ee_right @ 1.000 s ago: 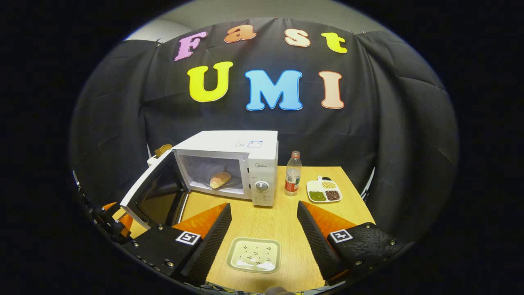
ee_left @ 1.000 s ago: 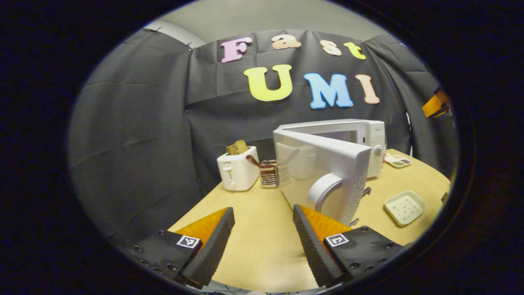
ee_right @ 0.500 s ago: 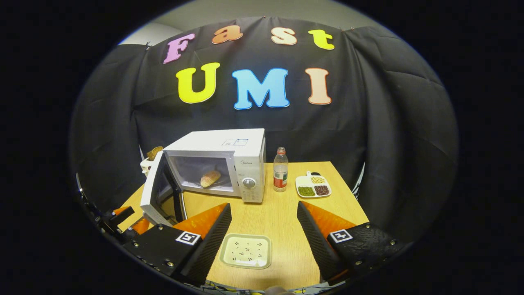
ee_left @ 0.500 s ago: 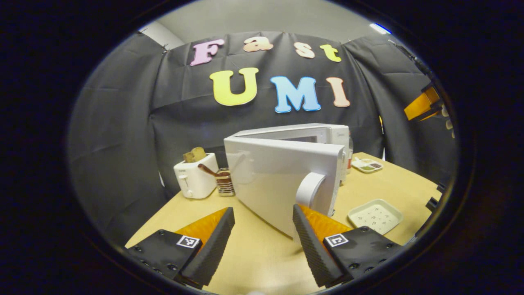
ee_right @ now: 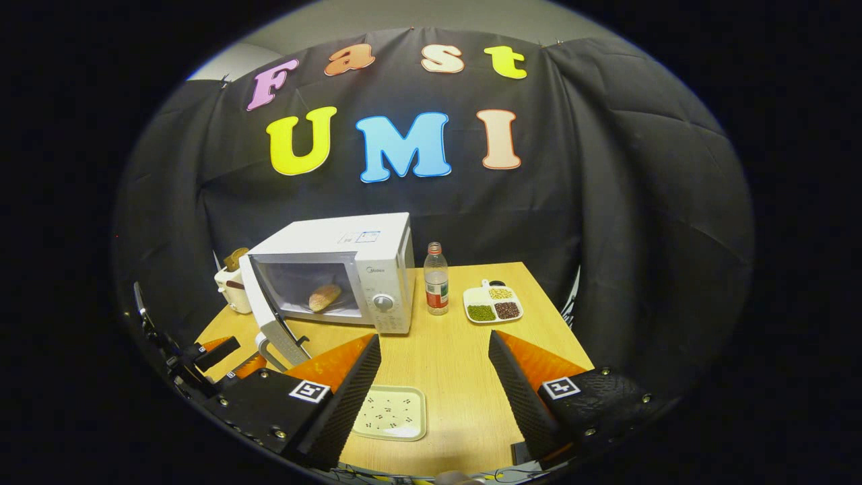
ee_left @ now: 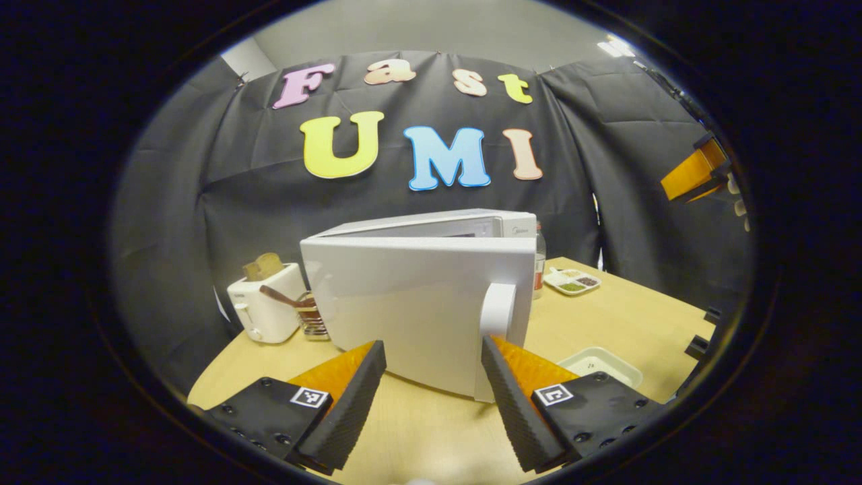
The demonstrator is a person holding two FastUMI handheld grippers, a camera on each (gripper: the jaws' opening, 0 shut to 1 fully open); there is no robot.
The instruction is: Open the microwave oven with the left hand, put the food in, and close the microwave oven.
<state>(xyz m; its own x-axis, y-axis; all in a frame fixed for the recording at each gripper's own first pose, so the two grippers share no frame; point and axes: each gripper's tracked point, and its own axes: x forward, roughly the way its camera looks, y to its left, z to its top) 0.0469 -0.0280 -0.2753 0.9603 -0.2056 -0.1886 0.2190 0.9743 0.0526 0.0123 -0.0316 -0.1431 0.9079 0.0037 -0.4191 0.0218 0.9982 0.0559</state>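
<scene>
left gripper (ee_left: pixel 431 377): jaws spread wide, grasping nothing; the finger at 4 o'clock sits just below the door handle (ee_left: pixel 497 311), contact cannot be told.
right gripper (ee_right: pixel 431 370): jaws spread wide, grasping nothing, held above the table (ee_right: pixel 465 357).
empty white tray (ee_right: pixel 393 412): on the table between the right gripper's fingers, toward 7 o'clock.
microwave door (ee_left: pixel 417 310): partly open, outer face toward the left gripper view, handle upright at its free edge.
microwave oven (ee_right: pixel 350 269): at 11 o'clock in the right gripper view, long axis across the table, cavity facing the near edge.
bread roll (ee_right: pixel 324 296): inside the cavity, tilted, seen in the right gripper view.
water bottle (ee_right: pixel 436 277): upright, just beside the oven at 12 o'clock.
divided bean dish (ee_right: pixel 493 304): at 1 o'clock.
toaster (ee_left: pixel 264 303): with toast, at 9 o'clock in the left gripper view.
</scene>
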